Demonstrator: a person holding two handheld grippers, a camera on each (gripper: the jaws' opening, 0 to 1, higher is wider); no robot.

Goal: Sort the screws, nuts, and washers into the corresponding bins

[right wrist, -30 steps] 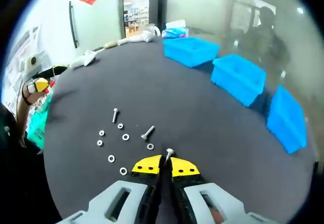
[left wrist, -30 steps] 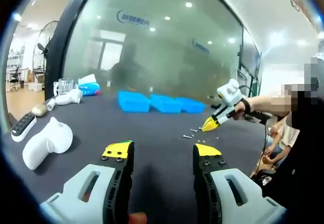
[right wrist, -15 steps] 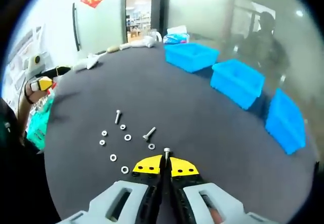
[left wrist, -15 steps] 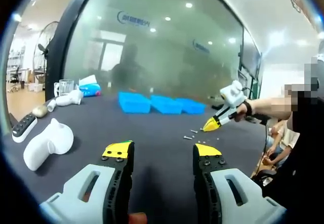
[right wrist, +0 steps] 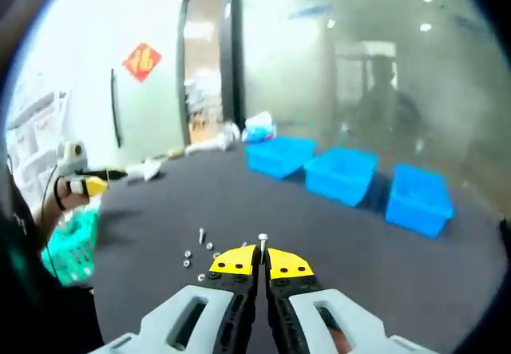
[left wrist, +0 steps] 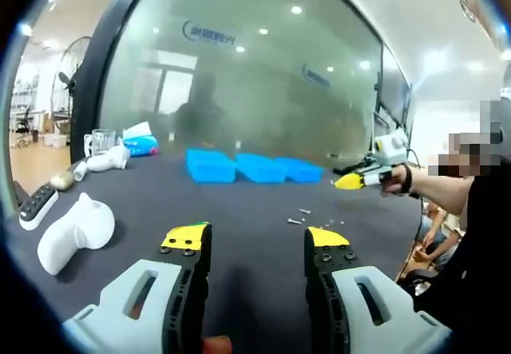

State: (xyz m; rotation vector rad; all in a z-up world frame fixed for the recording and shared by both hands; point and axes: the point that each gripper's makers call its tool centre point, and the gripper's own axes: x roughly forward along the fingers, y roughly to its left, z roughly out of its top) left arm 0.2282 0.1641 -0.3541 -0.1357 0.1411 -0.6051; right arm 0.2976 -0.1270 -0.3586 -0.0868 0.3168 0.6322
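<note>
Right gripper (right wrist: pixel 261 255), rising from the bottom centre of the right gripper view, had its yellow-tipped jaws pressed together on a screw (right wrist: pixel 262 242) that stood upright between the tips, head up. To the left of the tips, low in the frame, a small scatter of screws, nuts and washers (right wrist: pixel 200 250) lay on the dark table (right wrist: pixel 335 226). Three blue bins (right wrist: pixel 345 175) sat in a row at centre right. At the left edge of that view the left gripper (right wrist: pixel 94 184) showed its yellow tip, held in a hand (right wrist: pixel 62 194) above a green basket (right wrist: pixel 68 246).

Left gripper (left wrist: pixel 257 242), at the bottom of its own view, had its jaws well apart with nothing between them. In that view the right gripper (left wrist: pixel 350 181) hung at centre right, above the table (left wrist: pixel 239 210); its tips looked closed. The loose hardware (left wrist: pixel 307 216) lay just below it, lower right of centre, and the bins (left wrist: pixel 243 167) stood in a row at the middle of the frame. A white object (left wrist: pixel 76 230) and a remote (left wrist: pixel 33 206) rested at lower left.
</note>
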